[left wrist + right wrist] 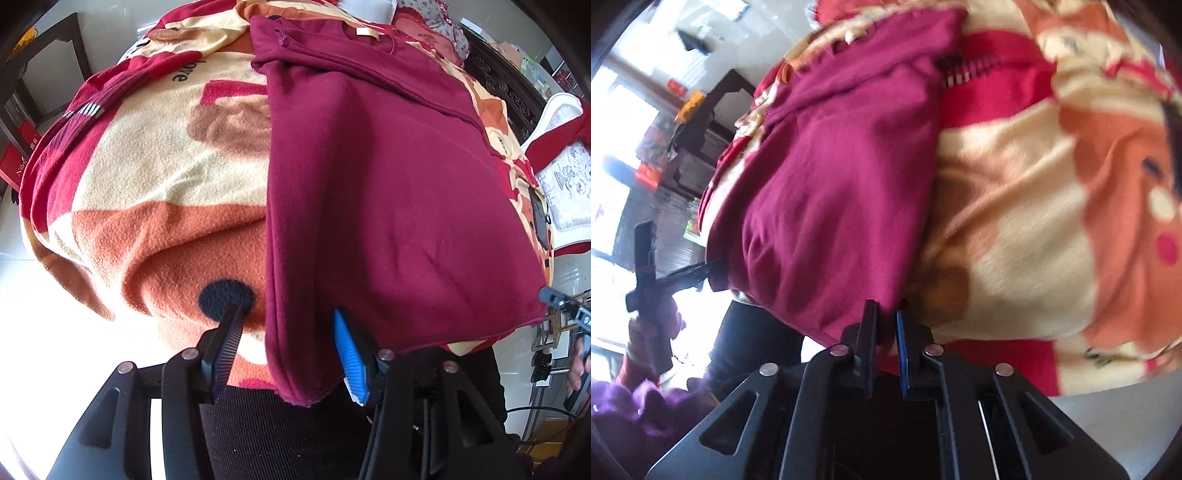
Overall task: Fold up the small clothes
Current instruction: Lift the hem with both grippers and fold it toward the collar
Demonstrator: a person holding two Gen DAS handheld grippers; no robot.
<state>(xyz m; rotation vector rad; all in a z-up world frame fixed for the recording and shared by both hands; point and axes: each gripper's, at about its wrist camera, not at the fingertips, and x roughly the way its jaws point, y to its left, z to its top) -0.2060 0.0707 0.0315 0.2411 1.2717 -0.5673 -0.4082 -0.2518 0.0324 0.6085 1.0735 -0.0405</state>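
A dark red garment (388, 192) lies folded lengthwise on a patterned fleece blanket (147, 184). Its near corner hangs over the blanket's front edge, between the fingers of my left gripper (286, 332). That gripper is open, with the jaws wide around the corner. In the right wrist view the same garment (831, 192) fills the left half. My right gripper (886, 325) is shut on the garment's near right corner. My left gripper shows there too (683, 275), at the garment's left corner, and my right gripper's tip shows at the far right of the left wrist view (565, 302).
The blanket (1052, 221) covers the whole work surface, in cream, orange and red. A red striped cloth (99, 96) lies at the far left. A white chair with a red cloth (565, 177) stands to the right. Dark furniture (701, 122) stands behind.
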